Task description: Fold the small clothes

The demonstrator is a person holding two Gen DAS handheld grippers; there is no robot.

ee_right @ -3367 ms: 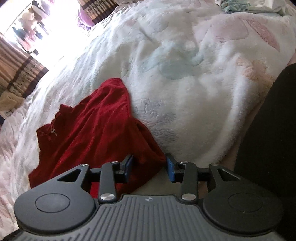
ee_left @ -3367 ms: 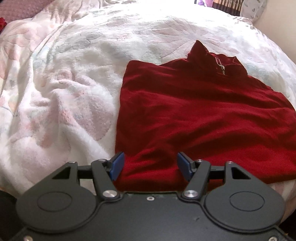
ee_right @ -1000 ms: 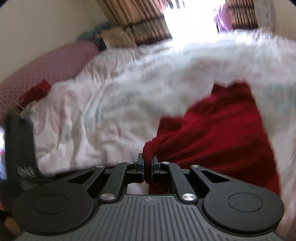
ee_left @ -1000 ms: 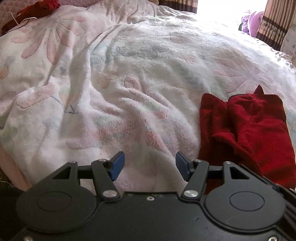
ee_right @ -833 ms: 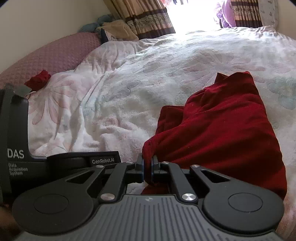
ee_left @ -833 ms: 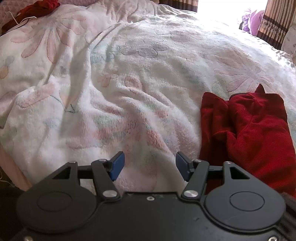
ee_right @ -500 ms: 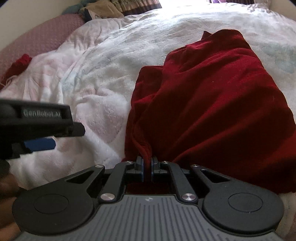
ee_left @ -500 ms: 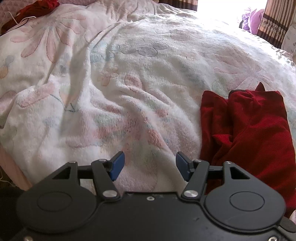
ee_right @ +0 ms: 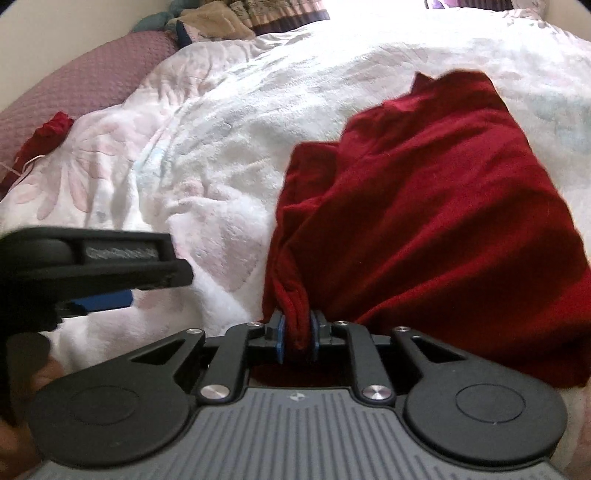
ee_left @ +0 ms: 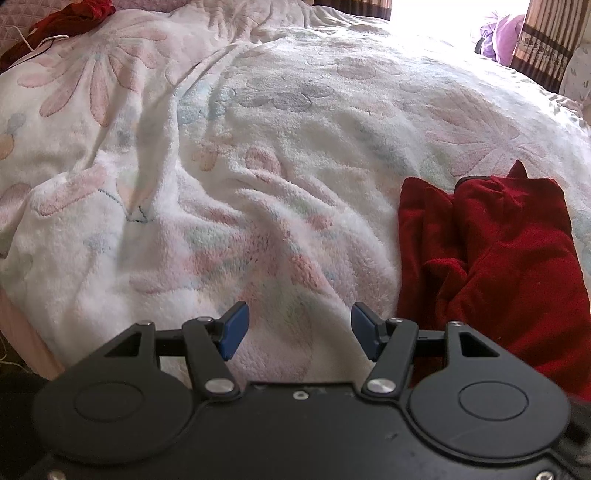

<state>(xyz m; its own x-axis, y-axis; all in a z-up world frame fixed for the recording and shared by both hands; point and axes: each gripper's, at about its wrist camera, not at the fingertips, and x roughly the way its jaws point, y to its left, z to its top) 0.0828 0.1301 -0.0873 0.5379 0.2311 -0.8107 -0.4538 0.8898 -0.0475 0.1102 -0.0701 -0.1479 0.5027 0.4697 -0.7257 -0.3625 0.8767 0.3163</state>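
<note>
A dark red garment [ee_right: 424, 221] lies folded over on a white floral blanket [ee_right: 221, 140]. My right gripper [ee_right: 296, 341] is shut on a bunched edge of it at the near left corner. In the left wrist view the red garment [ee_left: 498, 251] lies at the right, and my left gripper [ee_left: 297, 330] is open and empty over bare blanket [ee_left: 221, 184] just left of it. The left gripper also shows in the right wrist view [ee_right: 92, 273] at the left edge.
Another red cloth with a white cord [ee_left: 55, 22] lies at the far left by a mauve quilted cushion [ee_right: 85, 81]. Curtains and a purple item [ee_left: 506, 29] stand at the far right. The bed's near edge drops off at the lower left.
My right gripper has lowered the held edge of the red garment toward the blanket and the fold has settled flatter. My left gripper has stayed open and nearly still.
</note>
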